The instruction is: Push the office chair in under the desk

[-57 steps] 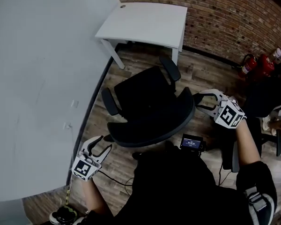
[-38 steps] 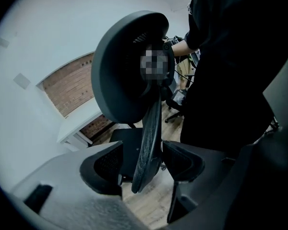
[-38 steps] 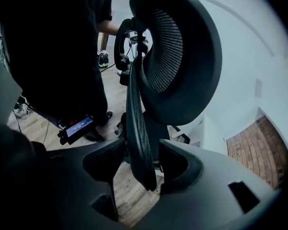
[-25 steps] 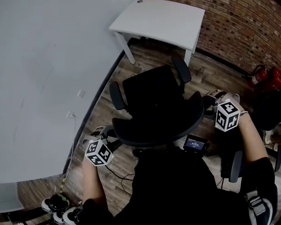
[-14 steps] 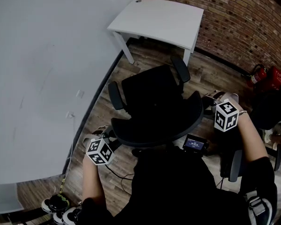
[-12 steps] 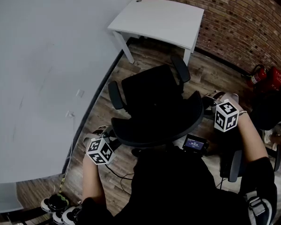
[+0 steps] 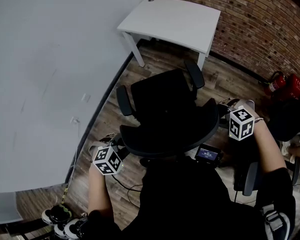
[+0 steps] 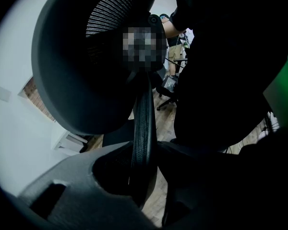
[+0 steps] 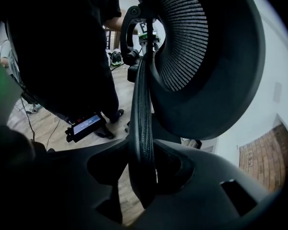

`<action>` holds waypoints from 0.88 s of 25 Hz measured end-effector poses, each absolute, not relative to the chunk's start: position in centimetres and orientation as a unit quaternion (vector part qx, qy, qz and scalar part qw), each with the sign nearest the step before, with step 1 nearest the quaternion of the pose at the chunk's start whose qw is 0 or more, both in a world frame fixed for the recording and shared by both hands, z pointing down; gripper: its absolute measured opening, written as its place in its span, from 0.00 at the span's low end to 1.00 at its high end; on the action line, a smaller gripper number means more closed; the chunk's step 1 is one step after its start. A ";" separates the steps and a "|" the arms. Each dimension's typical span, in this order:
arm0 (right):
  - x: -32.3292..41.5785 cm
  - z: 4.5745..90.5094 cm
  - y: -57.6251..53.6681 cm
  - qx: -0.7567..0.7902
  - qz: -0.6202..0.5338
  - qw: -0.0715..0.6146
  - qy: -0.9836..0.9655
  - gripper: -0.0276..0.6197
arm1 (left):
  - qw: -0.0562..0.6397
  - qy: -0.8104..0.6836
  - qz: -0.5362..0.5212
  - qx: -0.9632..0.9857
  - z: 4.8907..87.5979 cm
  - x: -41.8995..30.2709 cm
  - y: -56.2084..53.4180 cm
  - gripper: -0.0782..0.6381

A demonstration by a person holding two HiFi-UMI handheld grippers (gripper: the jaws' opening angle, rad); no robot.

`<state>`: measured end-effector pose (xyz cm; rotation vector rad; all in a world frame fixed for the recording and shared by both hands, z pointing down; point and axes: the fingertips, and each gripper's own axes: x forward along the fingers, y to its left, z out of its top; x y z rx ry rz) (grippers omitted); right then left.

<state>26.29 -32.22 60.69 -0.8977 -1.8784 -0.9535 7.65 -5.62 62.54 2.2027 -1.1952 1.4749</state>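
Observation:
The black office chair [image 7: 162, 101] stands on the wood floor, its seat facing the white desk [image 7: 175, 19] at the top of the head view. My left gripper [image 7: 112, 146] is at the left end of the curved backrest rim [image 7: 165, 146] and my right gripper [image 7: 224, 111] is at its right end. In the left gripper view the rim's edge [image 8: 145, 114] runs between the jaws of the left gripper [image 8: 144, 147], which have just been closing and pinch it. The right gripper [image 9: 143, 150] likewise has just been closing and clamps the rim [image 9: 140, 104].
A grey wall [image 7: 40, 59] runs along the left and a brick wall [image 7: 260, 19] stands behind the desk. Red fire extinguishers [image 7: 282, 84] stand at the right. Another dark chair [image 7: 247, 176] is at the lower right, and a small screen device [image 7: 207, 154] hangs at the person's front.
Earlier both grippers hung open away from the chair; they have come onto the two ends of the backrest rim. Over the last second they have hardly shifted.

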 end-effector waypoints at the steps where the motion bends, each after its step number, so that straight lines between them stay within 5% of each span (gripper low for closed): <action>1: 26.3 60.7 -32.2 -0.358 -0.377 0.414 -0.747 0.27 | 0.117 -0.407 0.503 0.753 62.6 7.7 -5.6 0.32; 22: 25.7 60.8 -31.8 -0.358 -0.375 0.406 -0.752 0.24 | 0.118 -0.414 0.487 0.760 62.6 7.0 -5.6 0.31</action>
